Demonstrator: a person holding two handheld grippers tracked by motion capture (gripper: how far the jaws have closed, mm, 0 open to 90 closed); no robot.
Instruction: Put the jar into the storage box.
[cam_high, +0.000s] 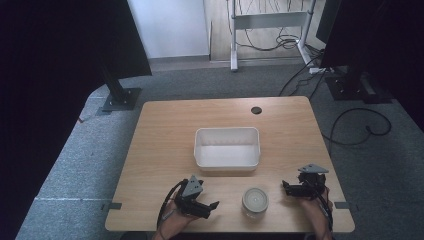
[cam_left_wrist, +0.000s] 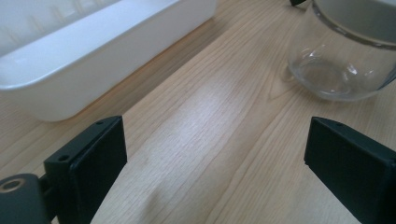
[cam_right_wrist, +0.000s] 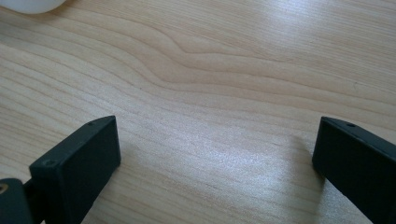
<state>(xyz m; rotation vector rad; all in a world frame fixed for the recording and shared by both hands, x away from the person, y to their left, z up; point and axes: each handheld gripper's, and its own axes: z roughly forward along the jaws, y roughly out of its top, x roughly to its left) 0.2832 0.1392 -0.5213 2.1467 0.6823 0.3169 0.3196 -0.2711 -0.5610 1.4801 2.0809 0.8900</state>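
**Two open grippers flank a glass jar at the near edge of the table**

Two grippers sit low over the wooden table (cam_high: 165, 130), one to each side of a small glass jar (cam_high: 255, 201). We see the jar standing upright near the table's 6 o'clock edge, its pale lid on top. From the jar, the left gripper (cam_high: 212, 206) lies at about 9 o'clock and the right gripper (cam_high: 286, 187) at about 2 o'clock; neither touches it. The left one is held in a hand (cam_high: 172, 225) that comes in from the bottom edge of the high view, and its grey three-cornered plate faces up.

In the left gripper view we look between two black jaws spread wide apart, with nothing between them but bare wood. The jar (cam_left_wrist: 345, 56) stands ahead at roughly 1 o'clock, clear glass with the lid across its top, and apart from the jaws. At 11 o'clock in that view runs the long side of a white tray (cam_left_wrist: 93, 70).

In the right gripper view the jaws also stand wide apart over bare wood grain, holding nothing. A white rounded shape shows at the top left corner; we cannot tell what it is.

From above, the white tray (cam_high: 199, 150) rests at the middle of the table, at 12 o'clock from the jar and well apart from it, and it looks empty. A small dark round hole (cam_high: 256, 110) marks the table's far edge
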